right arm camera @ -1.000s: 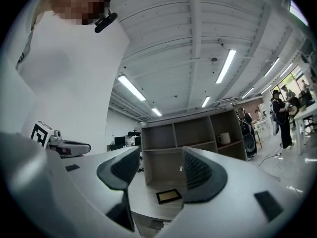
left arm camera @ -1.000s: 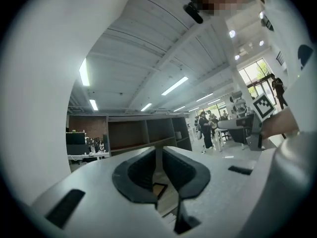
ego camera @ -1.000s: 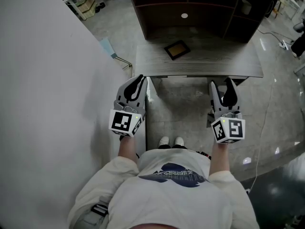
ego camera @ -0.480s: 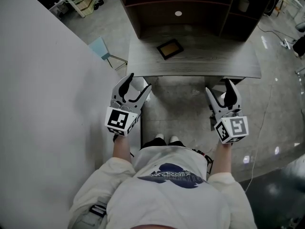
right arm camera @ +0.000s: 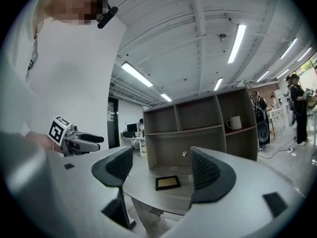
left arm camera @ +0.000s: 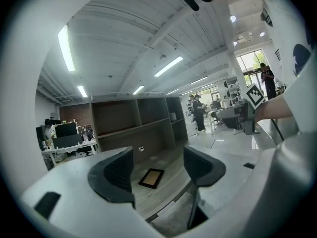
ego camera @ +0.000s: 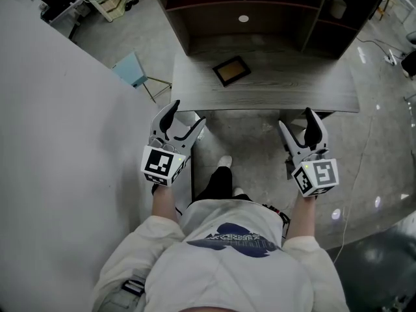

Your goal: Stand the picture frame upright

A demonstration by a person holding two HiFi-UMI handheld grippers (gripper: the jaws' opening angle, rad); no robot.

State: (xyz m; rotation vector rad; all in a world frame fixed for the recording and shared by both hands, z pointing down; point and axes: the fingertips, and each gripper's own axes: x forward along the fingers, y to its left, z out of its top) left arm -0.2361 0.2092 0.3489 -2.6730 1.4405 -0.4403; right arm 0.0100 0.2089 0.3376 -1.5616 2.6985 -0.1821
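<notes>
Only your head view shows the blue chair [ego camera: 133,67] by the bench [ego camera: 312,86]. The dark picture frame [ego camera: 232,70] lies flat on the bench. Your left tongs [ego camera: 187,112] are opening, your right tongs [ego camera: 297,119] are wide; both are empty.

The grey wooden desk [ego camera: 325,90] stands ahead of the right gripper [ego camera: 296,119], well apart from its jaws. The picture frame [ego camera: 232,70] lies flat on the desk top, ahead and to the left of that gripper. Farther from the gripper, a dark open shelf unit [ego camera: 273,25] stands on the desk, with a mug [ego camera: 336,6] in its right compartment.
</notes>
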